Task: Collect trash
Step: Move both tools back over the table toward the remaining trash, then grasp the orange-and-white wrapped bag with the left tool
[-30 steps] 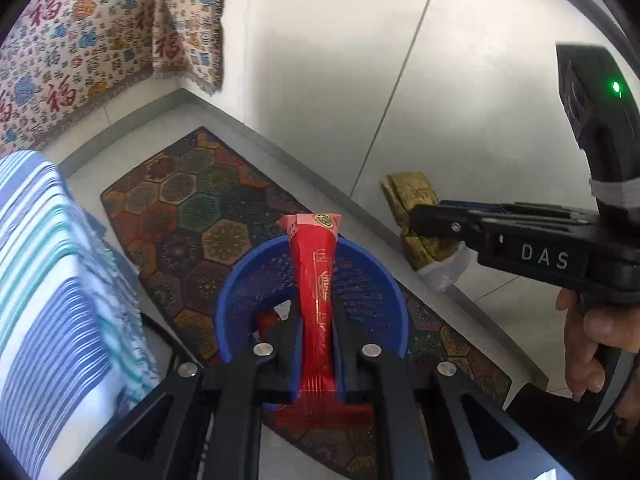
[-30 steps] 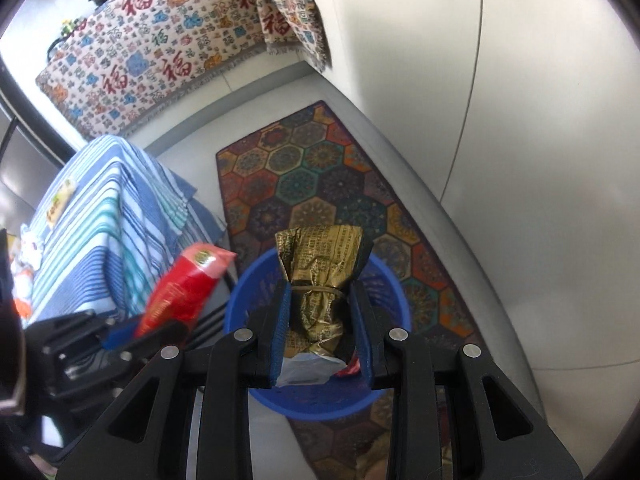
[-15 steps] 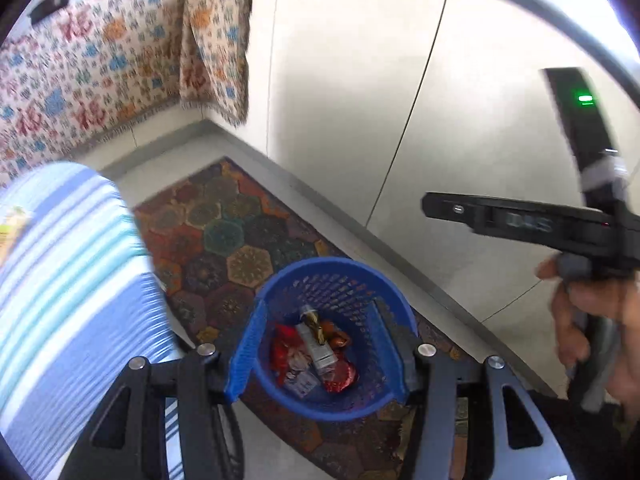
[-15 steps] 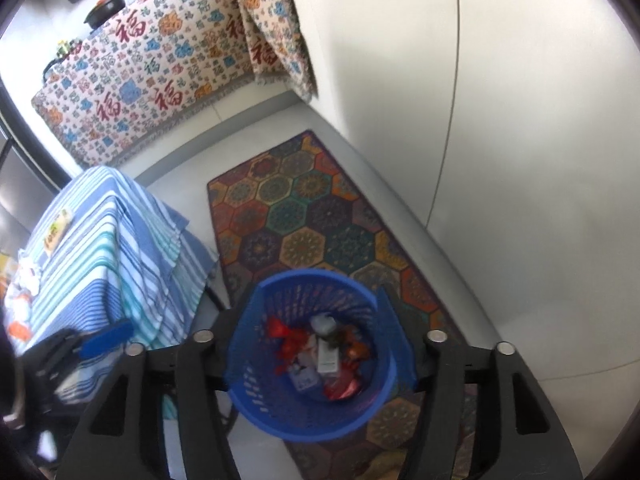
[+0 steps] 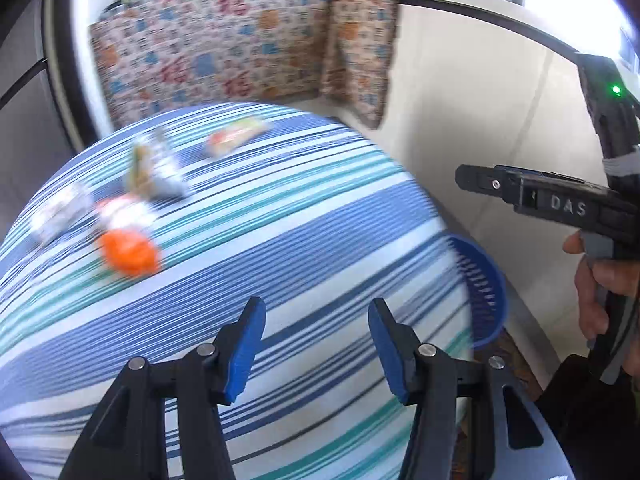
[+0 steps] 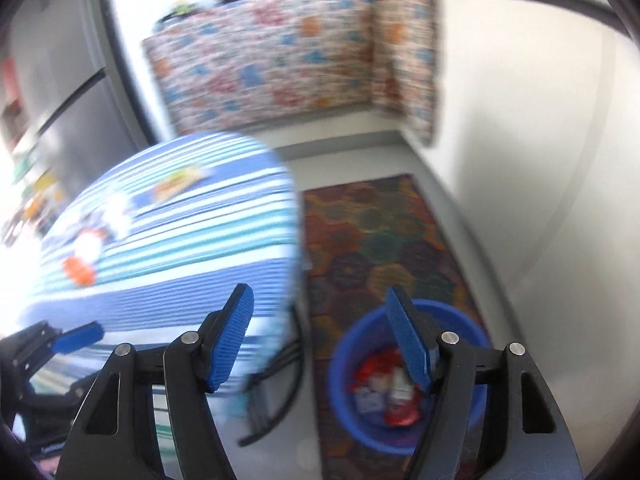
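**Both tools empty over the striped counter; wrappers left to fetch**

Left of frame, left wrist view: we list an orange wrapper (image 5: pixel 129 255), a white wrapper (image 5: pixel 60 212) and a pale crumpled one (image 5: pixel 154 172) lying close together on the striped counter (image 5: pixel 320 240), all blurred. Upper centre: a flat orange-green packet (image 5: pixel 236 138), long axis running lower left to upper right.

Lower centre: our left tool (image 5: pixel 316 344), spread wide, nothing between its blue pads (image 5: pixel 248 340). The trash lies ahead and to its left, well apart.

Right edge: our right tool (image 5: pixel 520 192) seen side-on; in its own view (image 6: pixel 320 344) it is likewise wide open and empty.

Lower right, right wrist view: the blue basket (image 6: pixel 472 420) on the floor rug (image 6: pixel 372 220), holding red and white wrappers.

We judge the left tool nearer the orange wrapper.
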Demonstrator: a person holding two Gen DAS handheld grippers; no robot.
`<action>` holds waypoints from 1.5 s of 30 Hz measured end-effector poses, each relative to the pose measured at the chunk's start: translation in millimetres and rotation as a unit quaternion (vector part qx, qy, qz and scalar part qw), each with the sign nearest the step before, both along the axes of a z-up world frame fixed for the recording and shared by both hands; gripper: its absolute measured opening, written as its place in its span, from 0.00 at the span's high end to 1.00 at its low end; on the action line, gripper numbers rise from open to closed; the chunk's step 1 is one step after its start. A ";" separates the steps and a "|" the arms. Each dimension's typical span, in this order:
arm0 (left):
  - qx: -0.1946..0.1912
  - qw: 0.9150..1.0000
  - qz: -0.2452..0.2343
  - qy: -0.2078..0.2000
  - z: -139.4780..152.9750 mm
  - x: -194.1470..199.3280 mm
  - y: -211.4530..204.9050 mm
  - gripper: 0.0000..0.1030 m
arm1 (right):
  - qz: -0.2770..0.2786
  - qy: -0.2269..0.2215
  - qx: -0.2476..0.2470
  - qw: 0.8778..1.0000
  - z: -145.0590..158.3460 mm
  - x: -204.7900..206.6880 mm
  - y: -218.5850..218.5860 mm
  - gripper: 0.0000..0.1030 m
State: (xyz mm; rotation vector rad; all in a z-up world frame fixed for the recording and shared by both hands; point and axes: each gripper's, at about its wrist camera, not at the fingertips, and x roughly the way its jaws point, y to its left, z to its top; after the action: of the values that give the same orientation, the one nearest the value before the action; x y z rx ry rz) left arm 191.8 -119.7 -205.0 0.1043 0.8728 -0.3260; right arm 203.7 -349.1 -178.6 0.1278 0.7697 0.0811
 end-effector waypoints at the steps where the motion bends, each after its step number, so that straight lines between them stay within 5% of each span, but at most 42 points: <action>1: 0.002 1.000 0.016 0.000 -1.0 0.6 11.8 0.47 | 0.022 -0.001 -0.003 1.000 -1.4 3.7 17.6 0.31; 10: -0.013 0.995 0.099 -0.002 10.4 17.9 93.7 0.47 | 0.161 0.050 -0.046 0.985 -42.0 34.7 128.6 0.31; 12: -0.025 0.994 0.102 0.001 16.0 28.4 101.0 0.46 | 0.170 0.042 -0.072 0.982 -45.1 35.5 141.1 0.28; 14: -0.030 0.994 0.102 0.007 20.1 46.0 104.7 0.35 | 0.177 0.039 -0.071 0.981 -45.4 35.5 144.2 0.27; 19: -0.036 0.994 0.094 0.029 21.7 92.0 100.5 0.34 | 0.175 0.036 -0.071 0.981 -46.9 40.2 146.5 0.24; 25: 0.022 0.989 0.133 0.064 -3.1 129.6 98.4 0.34 | 0.174 0.035 -0.071 0.982 -46.2 33.8 149.6 0.24; 29: 0.010 0.991 0.127 0.048 -2.3 123.2 107.2 0.43 | 0.175 0.035 -0.072 0.981 -46.5 33.4 149.4 0.23; 40: 0.017 0.999 0.033 0.025 14.8 64.2 154.6 0.44 | 0.168 0.032 -0.070 0.983 -47.6 31.4 146.3 0.21; 45: 0.033 0.999 0.033 0.022 3.2 54.7 161.2 0.41 | 0.161 0.040 -0.063 0.984 -45.9 37.8 147.0 0.19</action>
State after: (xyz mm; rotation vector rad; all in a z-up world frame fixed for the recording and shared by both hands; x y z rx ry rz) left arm 246.5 41.5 -201.8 0.1297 0.9281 -0.2383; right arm 241.5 -202.1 -224.5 -0.1152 0.8693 0.3362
